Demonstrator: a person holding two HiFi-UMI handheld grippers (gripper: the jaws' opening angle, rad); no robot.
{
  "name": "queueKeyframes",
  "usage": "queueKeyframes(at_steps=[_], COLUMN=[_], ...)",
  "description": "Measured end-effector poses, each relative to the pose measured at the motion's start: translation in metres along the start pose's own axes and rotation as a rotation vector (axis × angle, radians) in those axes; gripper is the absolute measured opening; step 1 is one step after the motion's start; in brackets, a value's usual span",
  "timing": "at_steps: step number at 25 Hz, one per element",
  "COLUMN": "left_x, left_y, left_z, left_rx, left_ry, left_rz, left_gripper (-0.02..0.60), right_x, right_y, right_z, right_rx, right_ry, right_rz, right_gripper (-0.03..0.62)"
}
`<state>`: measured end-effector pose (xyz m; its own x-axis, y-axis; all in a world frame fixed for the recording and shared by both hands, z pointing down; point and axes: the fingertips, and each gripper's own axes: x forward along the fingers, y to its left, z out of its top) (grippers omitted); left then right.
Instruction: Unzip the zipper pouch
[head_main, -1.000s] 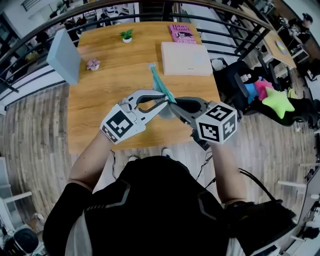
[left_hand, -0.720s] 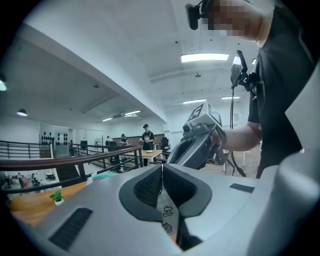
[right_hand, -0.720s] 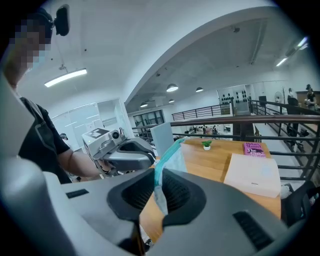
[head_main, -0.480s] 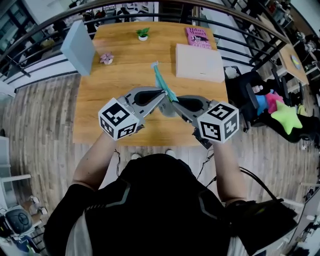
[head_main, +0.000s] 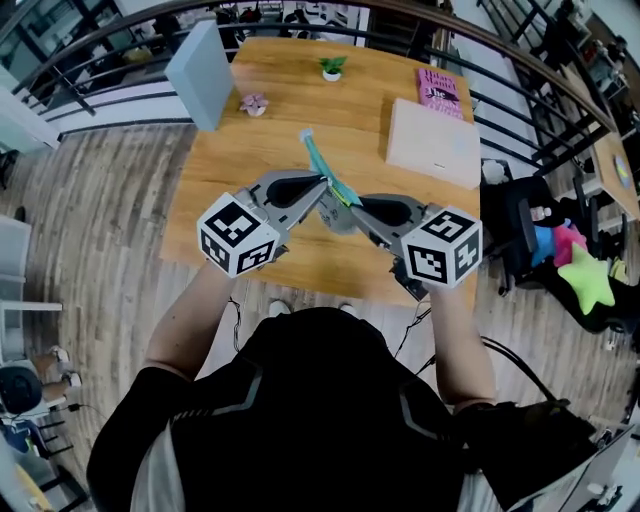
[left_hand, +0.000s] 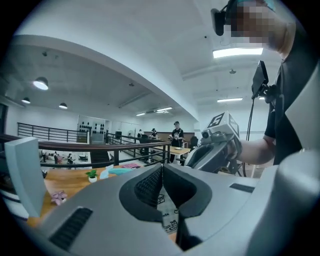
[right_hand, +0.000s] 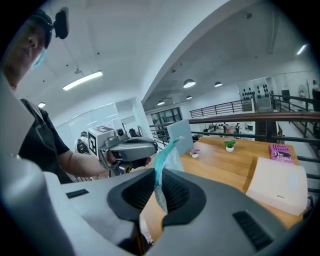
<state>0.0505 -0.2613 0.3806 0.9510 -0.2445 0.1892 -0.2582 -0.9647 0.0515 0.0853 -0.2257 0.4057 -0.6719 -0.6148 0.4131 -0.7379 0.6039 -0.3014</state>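
Person (head_main: 320, 400) in a black shirt, seen from above, reaches both bare forearms forward. The two grippers angle inward, so their tips meet above the near edge of a wooden table (head_main: 250, 160), marker cubes turned outward.

The left gripper (head_main: 322, 190) has its jaws pressed together right at the zipper pouch (head_main: 322, 165). Its own view shows the pouch's pale printed face just beyond the pads, but not whether anything is nipped between them. The right gripper (head_main: 345, 205) pinches the pouch's near end, with the teal edge standing between its pads.

The pouch is held in the air on edge. In the head view its long axis runs from the gripper tips away from the person and slightly left, with the teal zipper edge uppermost. In the right gripper view it rises at a tilt towards the left gripper.

Beyond the pouch, to the right and well apart from it, a pale flat box (head_main: 435, 145) lies on the table, with a pink book (head_main: 440, 88) just behind it. A small potted plant (head_main: 332, 68) stands at the far edge and a pink flower (head_main: 254, 103) to the left. Beside the flower, a grey-blue panel (head_main: 205, 60) stands at the far left corner. A dark railing (right_hand: 260, 118) curves past the table's far side. A green star cushion (head_main: 588, 282) sits off to the right, on the floor side.
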Motion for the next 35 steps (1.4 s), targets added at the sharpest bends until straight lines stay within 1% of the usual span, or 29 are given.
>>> queueKeyframes(at_steps=[6, 11, 16, 19, 24, 28, 35], left_x=[-0.029, -0.052, -0.078, -0.088, -0.106, -0.122, -0.140], left_y=[0.022, 0.029, 0.042, 0.045, 0.043, 0.047, 0.057], left_z=[-0.004, -0.011, -0.019, -0.023, -0.033, -0.037, -0.043], left_rx=[-0.026, -0.009, -0.057, -0.087, -0.099, -0.120, -0.159], left_ry=[0.008, 0.042, 0.035, 0.031, 0.039, 0.043, 0.037], left_rz=[0.114, 0.203, 0.297, 0.337, 0.383, 0.437, 0.493], left_gripper=[0.031, 0.031, 0.031, 0.031, 0.031, 0.031, 0.031], right_x=[0.015, 0.029, 0.044, 0.051, 0.060, 0.065, 0.064], right_y=[0.009, 0.020, 0.029, 0.029, 0.038, 0.044, 0.038], right_z=[0.002, 0.002, 0.002, 0.003, -0.002, -0.003, -0.006], right_rx=[-0.025, -0.038, -0.053, -0.066, -0.070, -0.081, -0.079], right_ry=[0.021, 0.036, 0.056, 0.068, 0.082, 0.096, 0.102], right_rz=[0.080, 0.152, 0.208, 0.236, 0.278, 0.296, 0.282], right_gripper=[0.055, 0.055, 0.055, 0.055, 0.055, 0.055, 0.055])
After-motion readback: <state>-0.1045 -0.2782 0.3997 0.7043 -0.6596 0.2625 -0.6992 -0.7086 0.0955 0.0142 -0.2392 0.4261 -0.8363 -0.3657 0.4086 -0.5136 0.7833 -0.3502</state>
